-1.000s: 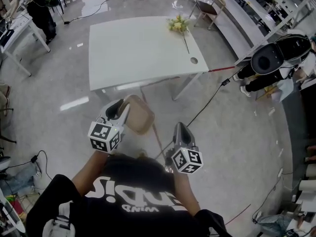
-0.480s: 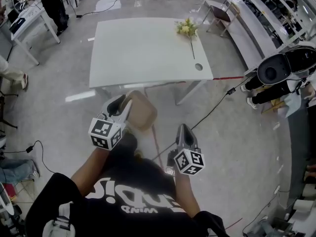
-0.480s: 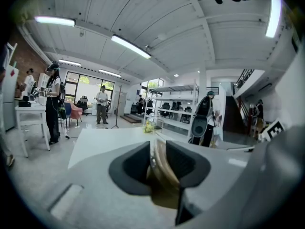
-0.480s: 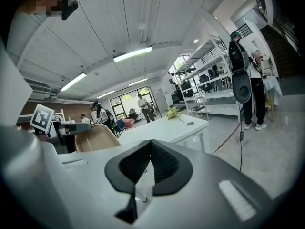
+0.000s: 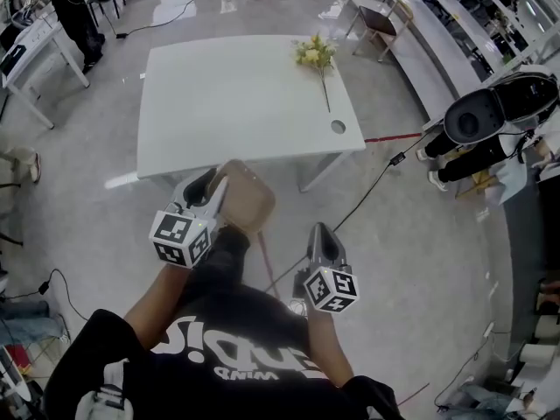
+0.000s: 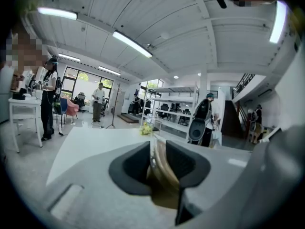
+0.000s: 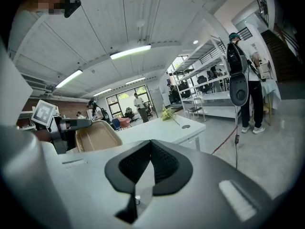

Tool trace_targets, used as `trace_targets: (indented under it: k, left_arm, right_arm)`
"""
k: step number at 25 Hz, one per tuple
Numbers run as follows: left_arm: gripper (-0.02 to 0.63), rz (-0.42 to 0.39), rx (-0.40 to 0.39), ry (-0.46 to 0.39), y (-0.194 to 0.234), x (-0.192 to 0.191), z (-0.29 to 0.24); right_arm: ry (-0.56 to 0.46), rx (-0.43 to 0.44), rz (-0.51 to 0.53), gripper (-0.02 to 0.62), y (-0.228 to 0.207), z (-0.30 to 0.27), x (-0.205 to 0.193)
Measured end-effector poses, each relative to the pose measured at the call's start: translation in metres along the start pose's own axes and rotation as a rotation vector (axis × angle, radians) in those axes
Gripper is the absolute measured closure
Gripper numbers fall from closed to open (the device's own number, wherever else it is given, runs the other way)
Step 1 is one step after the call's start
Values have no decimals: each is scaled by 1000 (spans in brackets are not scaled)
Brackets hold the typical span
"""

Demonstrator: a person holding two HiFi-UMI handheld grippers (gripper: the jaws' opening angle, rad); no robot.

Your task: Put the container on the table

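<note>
The tan container point(image 5: 247, 201) is hanging just short of the counter's point(image 5: 236, 103) near edge, its rim pinched in the left gripper point(image 5: 214, 187), with the empty right gripper point(image 5: 320, 233) pressed together farther from the counter; this looks like the carrying step, and the next move is calling for a reach over the counter, then lowering.

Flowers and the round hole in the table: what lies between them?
Head view: only the stem of the flowers, lying on bare table, short of the hole.
</note>
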State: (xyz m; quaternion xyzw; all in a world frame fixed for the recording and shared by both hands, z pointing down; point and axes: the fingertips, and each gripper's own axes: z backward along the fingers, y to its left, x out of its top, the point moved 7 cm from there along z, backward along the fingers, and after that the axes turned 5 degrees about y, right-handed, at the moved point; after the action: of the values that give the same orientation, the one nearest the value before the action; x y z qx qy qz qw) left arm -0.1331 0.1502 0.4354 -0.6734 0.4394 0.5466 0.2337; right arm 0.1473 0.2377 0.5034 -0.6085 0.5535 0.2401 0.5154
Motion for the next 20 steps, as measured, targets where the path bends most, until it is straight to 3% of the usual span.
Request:
trace_targets:
  k: [20]
  left_arm:
    - [503, 11, -144, 13, 98, 115, -217]
  right_arm:
    - [-42, -66, -30, 595, -33, -194, 129]
